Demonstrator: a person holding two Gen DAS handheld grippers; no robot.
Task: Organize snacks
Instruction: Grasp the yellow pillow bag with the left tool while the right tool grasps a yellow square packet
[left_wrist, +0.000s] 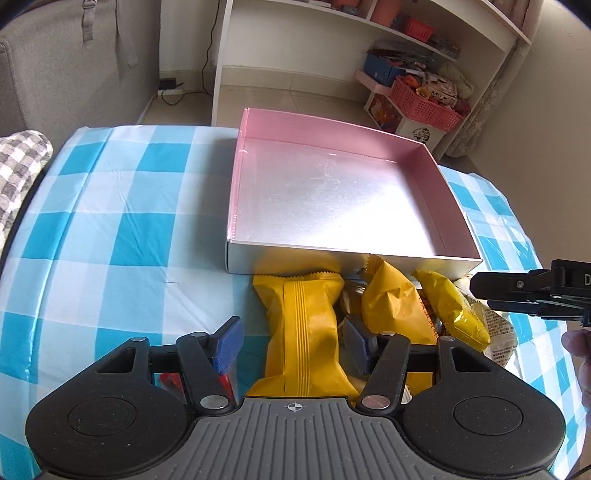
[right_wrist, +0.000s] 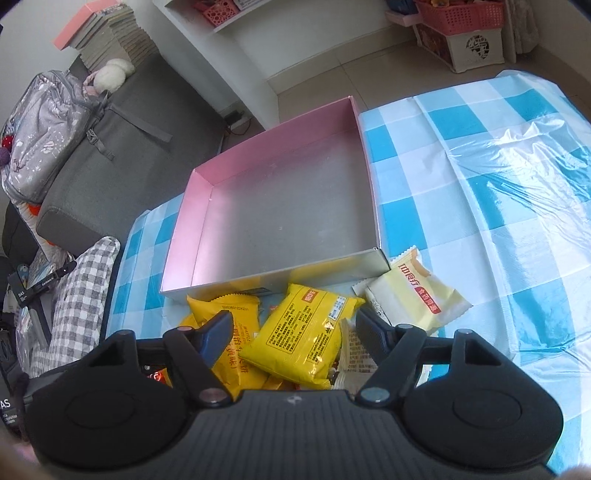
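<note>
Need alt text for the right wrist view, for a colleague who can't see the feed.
The right tool straddles a bright yellow snack packet atop a pile of packets, its pads not visibly pressing. Beyond lies an empty pink-walled box on a blue-checked tablecloth, a pale packet to the right.

Right gripper: cut off by the left view's right edge; its jaws went unseen there.
Red packet: mostly hidden behind a finger.
Packet print: too small to read.
Pile's near side: hidden under both grippers.
</note>
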